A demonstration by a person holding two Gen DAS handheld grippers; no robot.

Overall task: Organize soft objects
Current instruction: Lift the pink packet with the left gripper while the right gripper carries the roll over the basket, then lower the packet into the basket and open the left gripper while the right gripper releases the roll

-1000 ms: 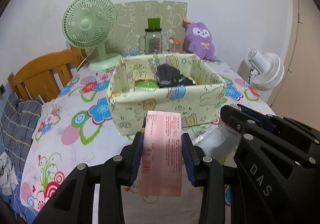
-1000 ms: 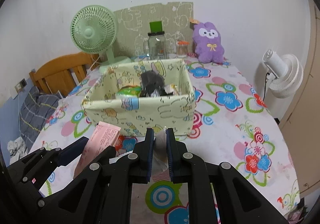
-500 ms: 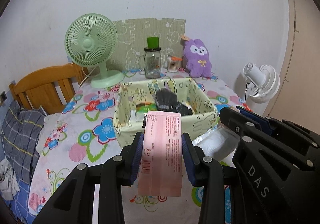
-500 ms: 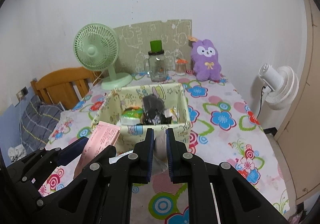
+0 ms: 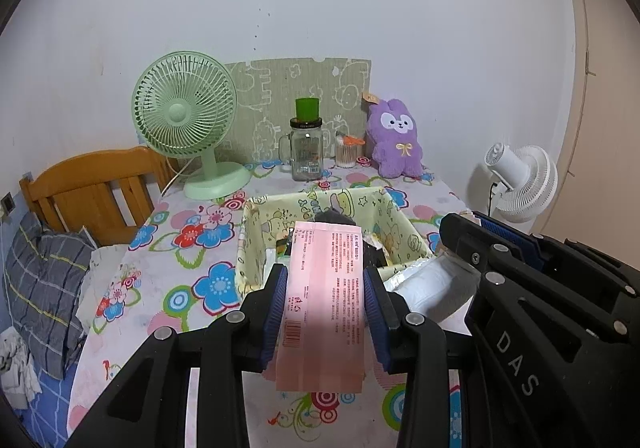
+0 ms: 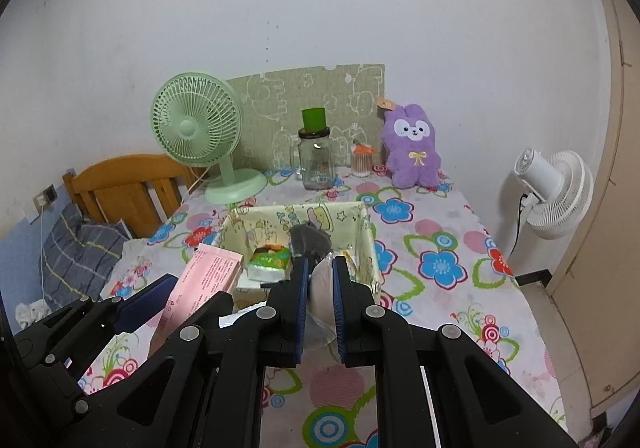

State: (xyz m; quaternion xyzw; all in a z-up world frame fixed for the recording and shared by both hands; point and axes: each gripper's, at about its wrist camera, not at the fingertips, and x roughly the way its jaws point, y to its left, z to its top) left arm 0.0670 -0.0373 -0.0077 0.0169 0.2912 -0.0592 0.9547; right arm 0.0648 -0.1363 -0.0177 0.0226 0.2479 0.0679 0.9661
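My left gripper (image 5: 325,280) is shut on a flat pink packet (image 5: 326,300) and holds it in the air over the near edge of a yellow cartoon-print fabric box (image 5: 400,224). My right gripper (image 6: 320,276) is shut on a white plastic pouch (image 6: 320,288), seen from the side in the left wrist view (image 5: 428,282), above the box's (image 6: 366,232) near right corner. The pink packet also shows in the right wrist view (image 6: 204,276). Inside the box lie a black soft item (image 6: 310,238) and a green packet (image 6: 270,260).
On the floral tablecloth (image 6: 440,260) at the back stand a green fan (image 5: 188,124), a glass jar with a green lid (image 5: 306,152), a cotton-swab cup (image 5: 347,152) and a purple plush (image 5: 396,138). A wooden chair (image 5: 92,192) is at left, a white fan (image 6: 556,192) at right.
Both grippers have risen with their packets and now look down into the box from higher up. Both grips are unchanged.
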